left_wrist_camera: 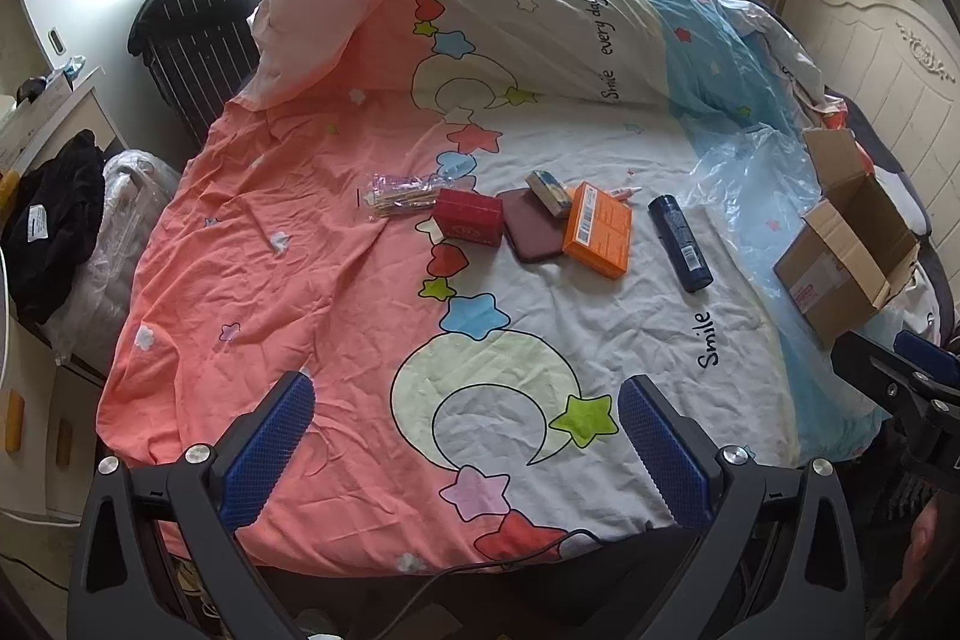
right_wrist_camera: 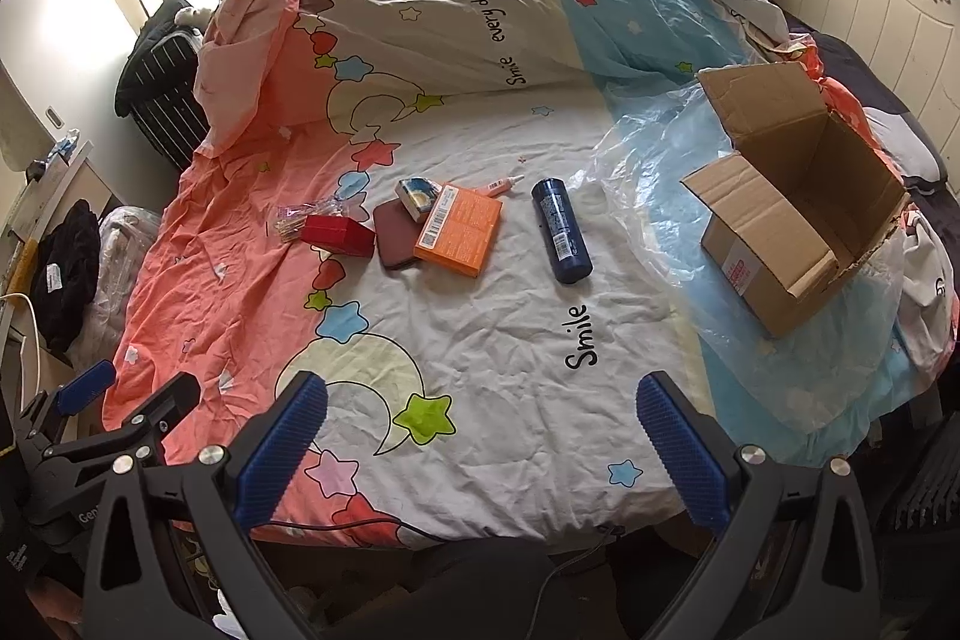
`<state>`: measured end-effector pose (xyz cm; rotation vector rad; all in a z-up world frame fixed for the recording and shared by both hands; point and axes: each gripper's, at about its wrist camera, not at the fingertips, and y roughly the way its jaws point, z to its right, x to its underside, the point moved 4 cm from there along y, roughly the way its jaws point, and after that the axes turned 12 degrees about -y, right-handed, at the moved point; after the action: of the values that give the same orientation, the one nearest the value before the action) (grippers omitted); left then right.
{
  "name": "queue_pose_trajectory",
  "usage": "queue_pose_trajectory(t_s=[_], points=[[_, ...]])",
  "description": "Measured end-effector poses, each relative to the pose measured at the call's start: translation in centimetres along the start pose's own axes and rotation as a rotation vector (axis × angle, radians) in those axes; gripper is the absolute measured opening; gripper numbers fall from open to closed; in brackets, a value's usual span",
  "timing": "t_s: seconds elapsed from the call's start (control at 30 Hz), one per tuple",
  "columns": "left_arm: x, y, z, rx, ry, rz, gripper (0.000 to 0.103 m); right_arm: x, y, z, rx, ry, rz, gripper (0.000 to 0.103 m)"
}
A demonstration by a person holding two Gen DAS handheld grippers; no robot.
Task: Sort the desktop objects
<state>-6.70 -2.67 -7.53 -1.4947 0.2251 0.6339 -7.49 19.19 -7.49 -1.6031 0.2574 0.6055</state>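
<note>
You hold both the left gripper (left_wrist_camera: 465, 451) and right gripper (right_wrist_camera: 483, 451) wide and empty over the bed's near edge; the blue bottle (right_wrist_camera: 562, 230), orange box (right_wrist_camera: 459, 230) and red box (right_wrist_camera: 338, 236) lie mid-bed, the open cardboard box (right_wrist_camera: 798, 214) toward its right edge.

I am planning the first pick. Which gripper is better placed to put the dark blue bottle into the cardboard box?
Probably the right gripper. It is open and empty, and the dark blue bottle and open cardboard box both lie on its side. The left gripper, also open, sits nearer the red box.
</note>
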Motion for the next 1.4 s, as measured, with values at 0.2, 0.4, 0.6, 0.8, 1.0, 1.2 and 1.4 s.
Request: queue_pose_trajectory(t_s=[0.2,0.4,0.6,0.8,1.0,1.2,1.4], points=[[0.0,-0.3,0.0,-0.003,0.006,0.020,0.103,0.2,0.0,-0.1,0.006,-0.008,0.003,0.103],[0.2,-0.5,-0.1,-0.008,0.002,0.015,0.103,0.2,-0.4,-0.1,0.017,-0.020,0.007,0.103],[0.2,-1.8,-0.3,-0.018,0.014,0.042,0.103,0.4,-1.0,-0.2,0.030,-0.031,0.015,0.103],[0.3,-2.5,-0.5,-0.013,0.017,0.048,0.103,0.6,-1.6,-0.5,0.035,-0.048,0.020,0.103],[0.8,-3.0,0.1,-0.012,0.041,0.053,0.103,0.9,-2.2,-0.7,0.037,-0.055,0.026,0.103],[0.9,-3.2,0.4,-0.008,0.048,0.056,0.103,1.1,-2.4,-0.8,0.037,-0.065,0.018,0.103],[1.1,-2.8,0.4,-0.014,0.066,0.061,0.103,1.1,-2.0,-0.7,0.037,-0.066,0.008,0.103]])
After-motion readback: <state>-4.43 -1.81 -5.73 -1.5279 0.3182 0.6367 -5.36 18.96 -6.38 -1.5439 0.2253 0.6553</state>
